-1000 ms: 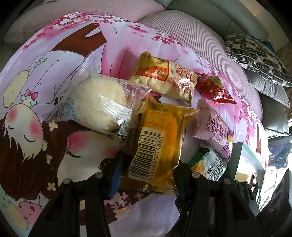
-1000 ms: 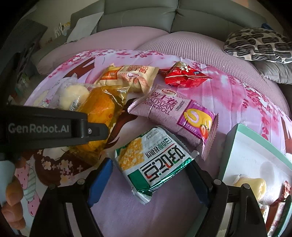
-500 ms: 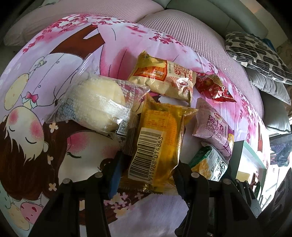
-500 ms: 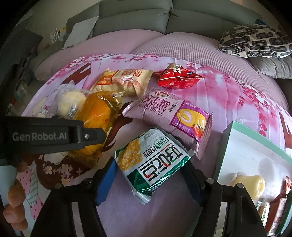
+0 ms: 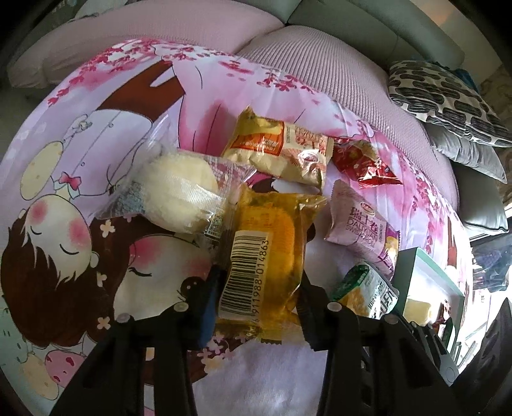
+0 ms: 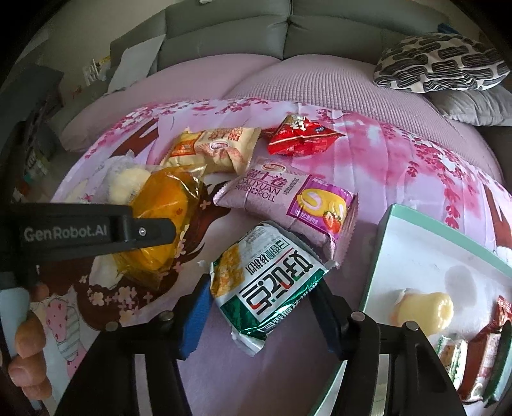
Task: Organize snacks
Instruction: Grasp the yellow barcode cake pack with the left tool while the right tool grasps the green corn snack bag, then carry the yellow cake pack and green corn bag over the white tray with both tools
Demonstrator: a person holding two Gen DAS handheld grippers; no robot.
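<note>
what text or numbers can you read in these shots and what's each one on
"GenRobot.AI": side of the left tongs.
"DALIYUAN SWISS ROLL": purple packet.
"911988 014863", first digits hidden: barcode on the yellow packet.
Large Chinese characters on the green packet, cream packet and red packet: not legible to me.

A grey sofa point(image 6: 288, 28) is seen at the back, its seat covered in lilac fabric point(image 6: 320, 83). A pink cartoon sheet point(image 5: 96, 128) is spread over it. A black-and-white patterned cushion point(image 6: 441, 62) is laid on a grey cushion point(image 6: 473, 105) at the right. Daylight falls across.
</note>
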